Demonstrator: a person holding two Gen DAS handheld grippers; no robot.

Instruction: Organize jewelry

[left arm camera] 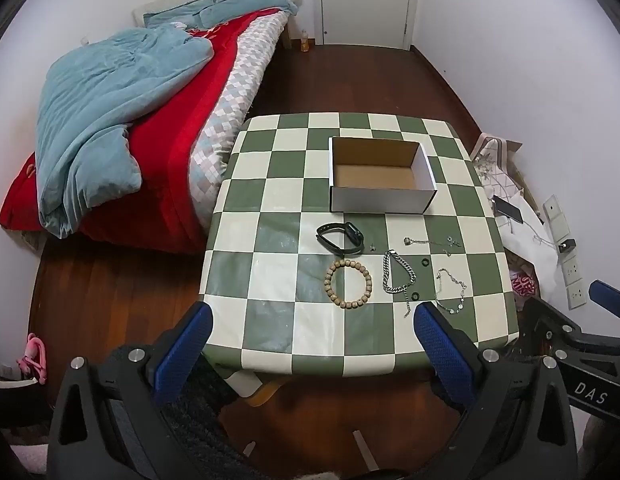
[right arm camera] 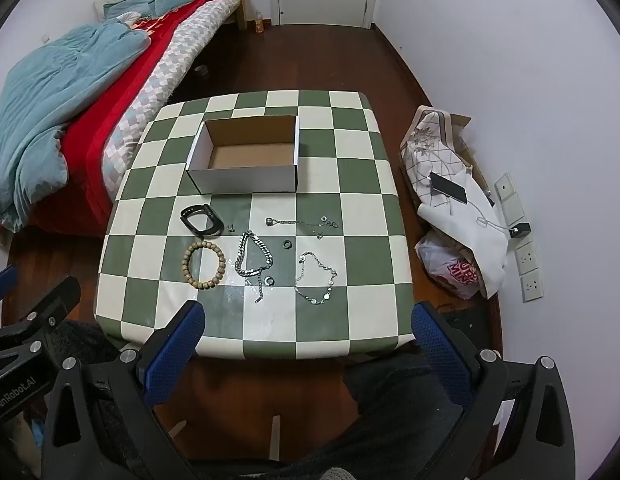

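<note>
The jewelry is all laid out on the near half of the checkered table, between the box and the near edge, nothing boxed yet. The wooden bead bracelet sits toward the near-left; it looks light and rigid-ish on its elastic, so pinching across one side of the ring should lift it fine, though round beads may roll out of a loose grip. Just right of it, the chunky silver chain will probably be the heaviest piece and totally floppy, best grabbed at a bunched section so it doesn't slither. The thin beaded chain nearer the right edge and the fine chain behind it look delicate and snag-prone; a low, flat pinch seems safest. The black band behind the beads is springy and easy to clamp on its strap. Two small dark rings lie close to the silver chain, tiny and slippery by the look of it.

The open cardboard box stands mid-table toward the far edge, empty.

The left gripper and right gripper both hang spread wide above the near edge, gripping nothing.
</note>
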